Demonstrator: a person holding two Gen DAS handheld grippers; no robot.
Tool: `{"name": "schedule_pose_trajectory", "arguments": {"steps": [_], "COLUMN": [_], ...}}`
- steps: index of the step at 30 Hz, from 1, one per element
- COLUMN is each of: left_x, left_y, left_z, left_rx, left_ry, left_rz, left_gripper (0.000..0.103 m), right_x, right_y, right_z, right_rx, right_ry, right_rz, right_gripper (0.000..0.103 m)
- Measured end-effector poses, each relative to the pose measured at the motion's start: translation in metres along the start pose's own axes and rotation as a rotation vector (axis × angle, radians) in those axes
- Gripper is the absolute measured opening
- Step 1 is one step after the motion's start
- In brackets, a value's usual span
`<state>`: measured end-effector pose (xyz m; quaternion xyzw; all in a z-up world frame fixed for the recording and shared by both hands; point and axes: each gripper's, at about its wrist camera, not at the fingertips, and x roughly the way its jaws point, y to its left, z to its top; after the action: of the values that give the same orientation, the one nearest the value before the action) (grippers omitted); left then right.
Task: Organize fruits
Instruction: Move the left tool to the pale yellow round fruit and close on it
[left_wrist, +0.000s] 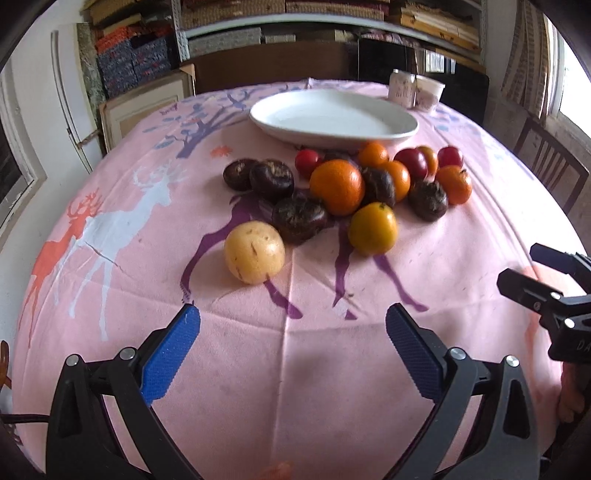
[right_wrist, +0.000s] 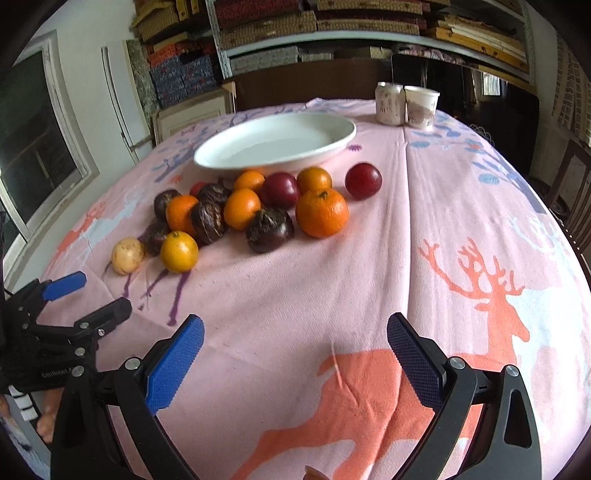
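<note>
In the left wrist view the left gripper (left_wrist: 291, 325) hangs with its blue pads spread wide and nothing between them, low over the pink deer-print tablecloth (left_wrist: 295, 369), short of a pale yellow fruit (left_wrist: 255, 252) that fronts a heap of oranges (left_wrist: 337, 186), dark water chestnuts (left_wrist: 299, 219) and red plums (left_wrist: 412, 162) just before the white oval plate (left_wrist: 332, 118). In the right wrist view the right gripper (right_wrist: 295, 326) is likewise spread and holds nothing, well short of the heap, where a large orange (right_wrist: 322, 212) and a lone red plum (right_wrist: 363, 181) lie nearest the plate (right_wrist: 275, 146), with two cups (right_wrist: 406, 103) behind.

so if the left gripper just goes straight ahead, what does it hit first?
Probably the pale yellow fruit, nearest in front of the open left gripper, slightly left of centre. Otherwise the dark brown fruit just behind it. Depth is unclear.
</note>
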<state>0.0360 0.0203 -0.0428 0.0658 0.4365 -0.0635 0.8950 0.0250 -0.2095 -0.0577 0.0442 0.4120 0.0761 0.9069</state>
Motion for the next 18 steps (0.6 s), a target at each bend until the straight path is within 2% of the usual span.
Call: {"name": "schedule_pose_trajectory", "arguments": {"steps": [4,5,10,16,18], "left_x": [0.02,0.022,0.025,0.021,0.02], "left_y": [0.02,0.024,0.028,0.029,0.03], "left_z": [0.001,0.001,-0.001,-0.002,0.001], "left_rx": [-0.022,-0.028,0.035,0.085,0.089], "left_ry": [0.116,0.12,0.095,0.083,0.071], "left_rz": [-0.037,-0.052,-0.077,-0.114,-0.104], "left_gripper": [0.099,0.099,0.099,0.099,0.099], "right_x": [0.011,0.014,0.021,0.015,0.013], "right_y": [-0.001,0.0,-0.002,-0.006,-0.007], "right_z": [-0.001,-0.001,-0.001,-0.006,-0.007], "right_rx": [-0.027,-0.036,-0.096,-0.195,-0.216], "right_ry": [0.073,0.09,0.138,0.143,0.147], "right_rz": [-0.03,-0.045,-0.088,-0.02,-0.001], "right_gripper": [0.1,0.099,0.1,0.1,0.1]}}
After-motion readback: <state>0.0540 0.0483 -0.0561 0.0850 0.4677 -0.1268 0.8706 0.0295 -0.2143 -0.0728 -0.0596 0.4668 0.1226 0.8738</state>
